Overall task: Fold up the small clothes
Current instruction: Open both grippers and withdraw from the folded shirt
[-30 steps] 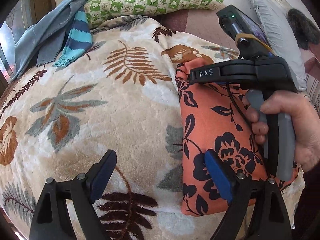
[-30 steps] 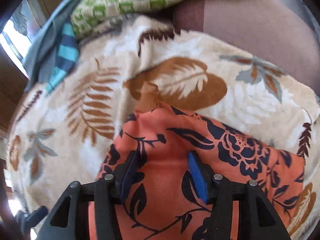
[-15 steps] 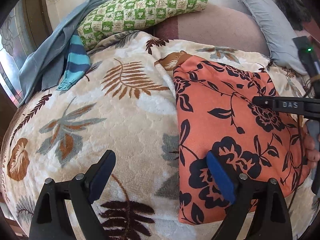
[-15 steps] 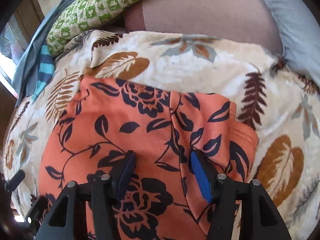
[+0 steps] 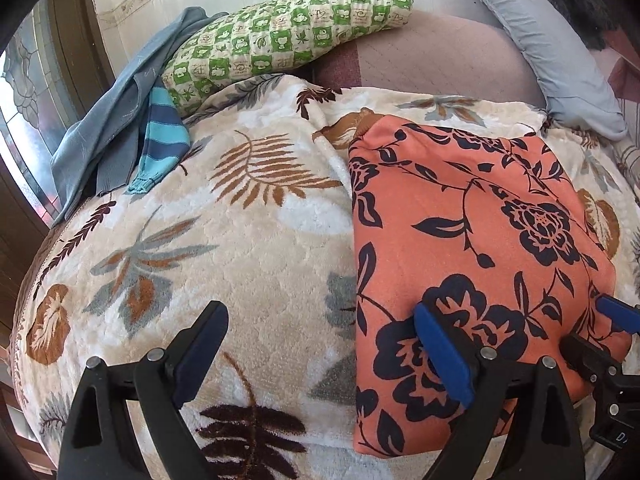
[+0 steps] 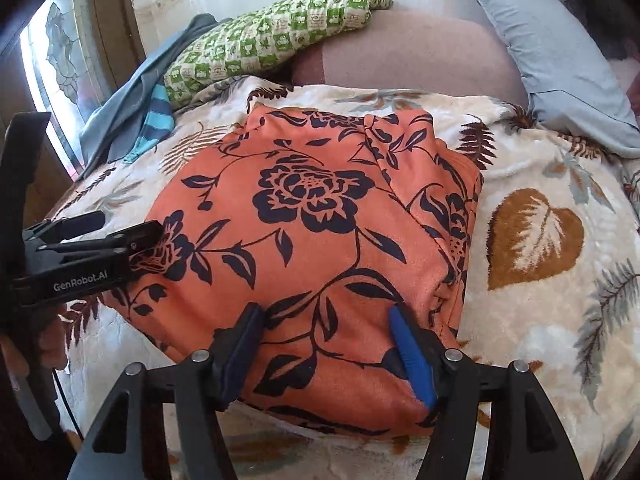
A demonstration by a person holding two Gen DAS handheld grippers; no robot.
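Lying folded on leaf-print blanket (image 6: 532, 184): orange floral garment (image 6: 312, 216); hovering over its near edge, released, jaws just widening: right gripper (image 6: 328, 344); left gripper (image 5: 320, 344) gaping, grasping nothing

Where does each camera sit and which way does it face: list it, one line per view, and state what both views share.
Left wrist: on the left gripper, angled down across the leaf-print blanket; own open fingers low in frame, right gripper's tip at right edge.
Right wrist: on the right gripper, angled down over the orange floral garment; own fingers open above it, jaws just widened; left gripper at left edge.
Shared: garment, blanket, green checked pillow, grey pillow, striped blue cloth.
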